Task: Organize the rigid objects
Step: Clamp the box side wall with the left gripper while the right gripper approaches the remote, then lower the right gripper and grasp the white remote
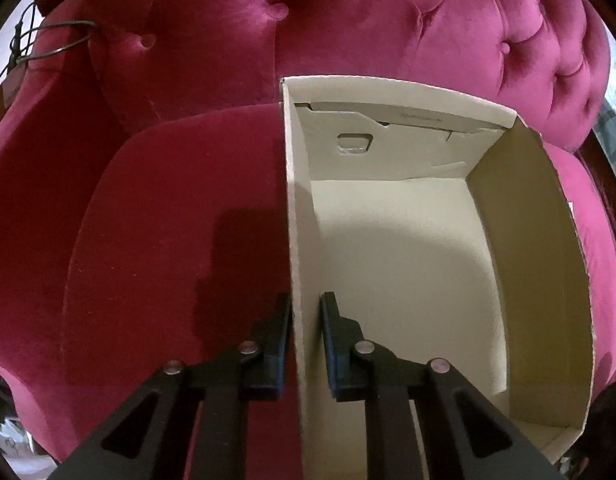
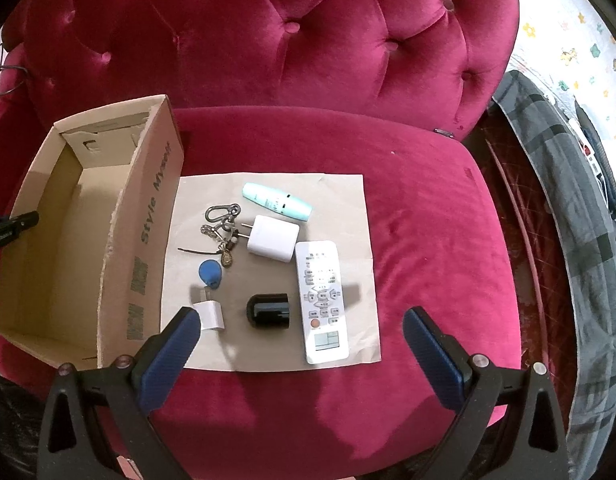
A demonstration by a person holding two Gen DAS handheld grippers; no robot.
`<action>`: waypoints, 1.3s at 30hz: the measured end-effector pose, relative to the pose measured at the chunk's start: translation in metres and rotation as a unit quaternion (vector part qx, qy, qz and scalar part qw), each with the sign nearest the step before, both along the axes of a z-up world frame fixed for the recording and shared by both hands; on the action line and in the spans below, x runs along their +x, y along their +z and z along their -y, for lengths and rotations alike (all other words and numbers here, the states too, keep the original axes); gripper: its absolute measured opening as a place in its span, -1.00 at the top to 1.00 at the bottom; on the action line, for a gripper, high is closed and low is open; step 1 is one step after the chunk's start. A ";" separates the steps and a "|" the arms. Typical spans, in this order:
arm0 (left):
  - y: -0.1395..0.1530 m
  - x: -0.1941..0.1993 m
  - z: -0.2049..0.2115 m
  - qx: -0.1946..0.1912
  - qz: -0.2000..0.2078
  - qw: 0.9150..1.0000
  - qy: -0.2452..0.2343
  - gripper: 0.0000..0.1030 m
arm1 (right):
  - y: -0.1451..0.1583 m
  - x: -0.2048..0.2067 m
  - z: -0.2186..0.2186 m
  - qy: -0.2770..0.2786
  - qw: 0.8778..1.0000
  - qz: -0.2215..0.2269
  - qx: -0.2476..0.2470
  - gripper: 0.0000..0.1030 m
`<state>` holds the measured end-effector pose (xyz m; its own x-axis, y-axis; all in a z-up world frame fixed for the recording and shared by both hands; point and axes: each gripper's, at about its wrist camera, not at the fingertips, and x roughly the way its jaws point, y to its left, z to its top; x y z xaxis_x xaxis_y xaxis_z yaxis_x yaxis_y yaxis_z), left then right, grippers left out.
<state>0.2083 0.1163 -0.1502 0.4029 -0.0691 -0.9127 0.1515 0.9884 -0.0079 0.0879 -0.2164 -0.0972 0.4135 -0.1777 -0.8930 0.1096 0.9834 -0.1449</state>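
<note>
Left gripper (image 1: 305,320) straddles the open cardboard box's (image 1: 296,240) left wall, narrowly parted, not visibly clamping; right gripper (image 2: 302,330) hovers wide open, empty, above the white rectangular remote (image 2: 322,300).

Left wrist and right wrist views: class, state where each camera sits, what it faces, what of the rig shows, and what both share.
Left wrist: on the left gripper, straddling the cardboard box wall, facing its empty inside.
Right wrist: on the open right gripper, above the paper sheet, facing the remote, charger and keys.
Shared: box, pink armchair.
</note>
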 end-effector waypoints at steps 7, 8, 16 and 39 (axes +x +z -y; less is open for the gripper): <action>0.001 -0.004 -0.004 0.000 0.009 1.000 -0.004 0.69 | -0.005 0.000 0.005 -0.002 1.000 -0.002 -0.003 -0.99; 0.001 -0.004 -0.004 -0.001 0.009 1.000 -0.003 0.69 | -0.007 0.001 0.007 0.000 1.000 -0.002 0.001 -0.99; 0.002 -0.004 0.000 0.002 0.012 1.000 -0.004 0.69 | -0.026 0.006 0.015 0.009 1.000 -0.011 0.013 -0.99; 0.001 -0.003 -0.004 -0.010 0.009 1.000 0.002 0.70 | -0.107 0.072 0.068 0.022 0.994 -0.084 0.068 -0.65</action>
